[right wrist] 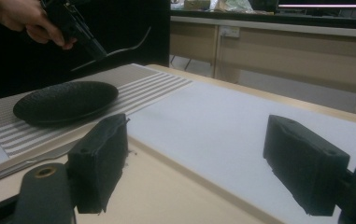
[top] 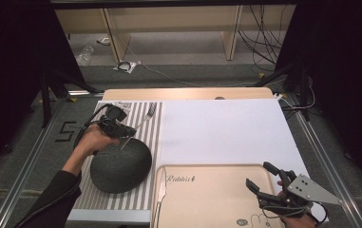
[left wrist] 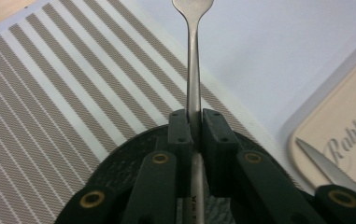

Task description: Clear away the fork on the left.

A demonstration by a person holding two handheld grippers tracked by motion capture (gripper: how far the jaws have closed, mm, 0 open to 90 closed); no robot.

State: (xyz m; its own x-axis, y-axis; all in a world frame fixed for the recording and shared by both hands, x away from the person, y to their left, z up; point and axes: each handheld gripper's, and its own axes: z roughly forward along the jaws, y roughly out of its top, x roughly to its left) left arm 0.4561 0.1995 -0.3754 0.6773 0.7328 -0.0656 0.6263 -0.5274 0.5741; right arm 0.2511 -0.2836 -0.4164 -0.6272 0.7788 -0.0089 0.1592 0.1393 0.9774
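High view: left gripper clamps fork handle above striped mat, past far edge of black plate; right gripper wide open, empty, over tray

Left gripper view: jaws pinch fork

Right gripper view: jaws apart, fork aloft at far left
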